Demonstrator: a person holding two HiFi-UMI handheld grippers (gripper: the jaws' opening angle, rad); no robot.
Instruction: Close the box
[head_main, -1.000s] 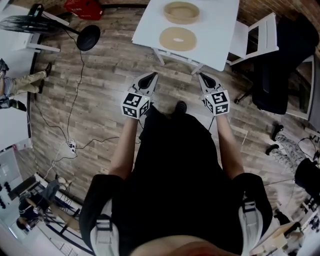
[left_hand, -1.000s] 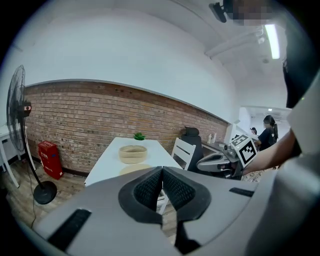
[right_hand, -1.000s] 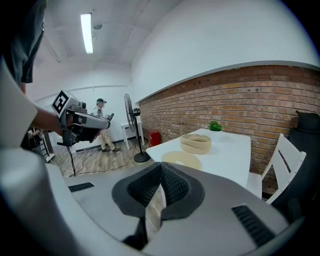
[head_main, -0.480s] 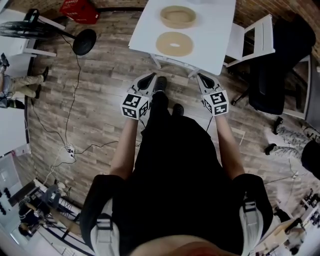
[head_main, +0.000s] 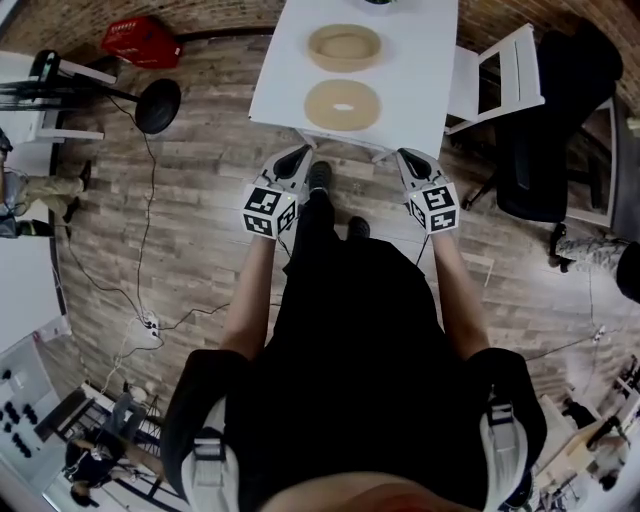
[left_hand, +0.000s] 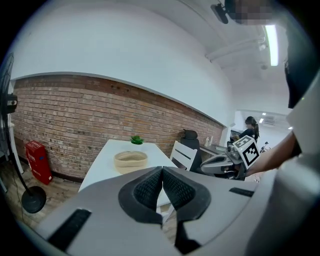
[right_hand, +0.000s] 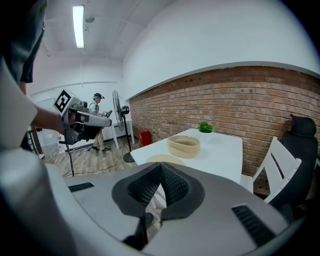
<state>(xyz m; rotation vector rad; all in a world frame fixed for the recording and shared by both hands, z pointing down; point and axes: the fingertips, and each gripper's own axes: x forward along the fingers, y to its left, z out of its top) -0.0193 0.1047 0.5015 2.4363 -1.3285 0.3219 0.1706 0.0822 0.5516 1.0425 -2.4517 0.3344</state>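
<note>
My left claw (head_main: 298, 155) and right claw (head_main: 405, 157) are both clenched on nothing, short of the bench (head_main: 425, 80), so I'd open one, pinch the lid (head_main: 342, 104) by its rim and centre it over the round wooden box (head_main: 344, 46) behind it.

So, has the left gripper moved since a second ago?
Yes. The left gripper has come forward toward the table: in the head view, the strip of floor between its tips and the table's near edge has narrowed.

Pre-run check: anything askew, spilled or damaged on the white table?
Nothing stands out. The round tan box sits upright and open on the white table; its flat round lid lies beside it, apart. No spill visible.
</note>
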